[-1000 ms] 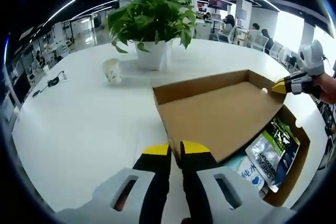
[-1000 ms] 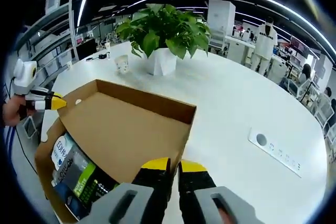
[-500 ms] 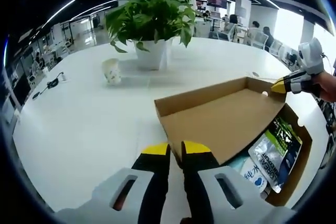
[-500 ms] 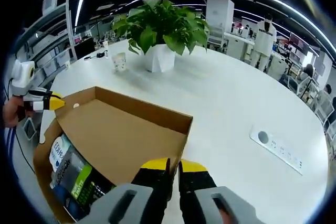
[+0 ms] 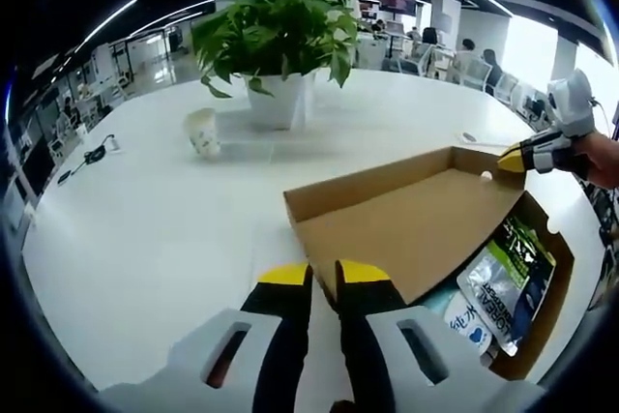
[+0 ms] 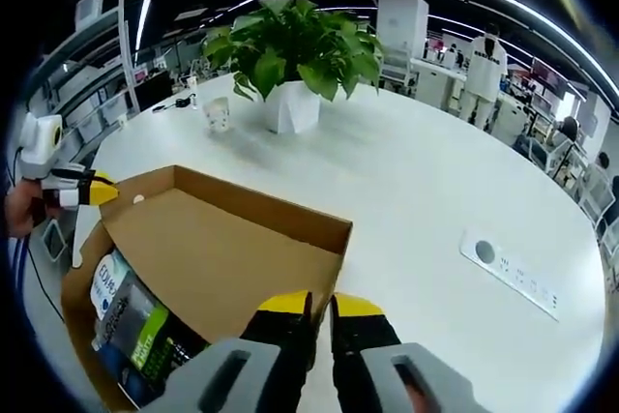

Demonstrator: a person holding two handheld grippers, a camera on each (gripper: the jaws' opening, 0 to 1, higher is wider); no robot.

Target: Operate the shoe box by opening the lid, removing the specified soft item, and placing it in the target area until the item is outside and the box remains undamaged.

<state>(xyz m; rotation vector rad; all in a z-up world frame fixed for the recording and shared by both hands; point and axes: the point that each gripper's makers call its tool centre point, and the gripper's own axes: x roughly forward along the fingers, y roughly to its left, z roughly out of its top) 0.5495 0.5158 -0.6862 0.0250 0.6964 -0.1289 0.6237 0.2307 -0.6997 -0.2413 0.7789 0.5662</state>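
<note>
An open cardboard shoe box [image 5: 553,282] rests on a white table, its brown lid [image 5: 406,229] tilted up and back. My left gripper [image 5: 324,274] is shut on the lid's near corner. My right gripper [image 5: 522,158] pinches the opposite corner at the right. In the right gripper view, my right gripper [image 6: 319,303] is shut on the lid [image 6: 213,258], and the left gripper [image 6: 85,189] holds the far corner. Under the lid lie soft pouches [image 5: 508,273], one blue and white, one green and black, seen again as pouches [image 6: 131,321] in the box [image 6: 73,282].
A potted plant [image 5: 276,41] in a white pot and a paper cup [image 5: 203,131] stand on the table beyond the box. A white socket strip [image 6: 508,268] lies to the right. A cable [image 5: 92,150] lies far left. Desks and people fill the background.
The lid has swung a little lower and further back with both grippers still pinching its corners. The pouches show slightly more.
</note>
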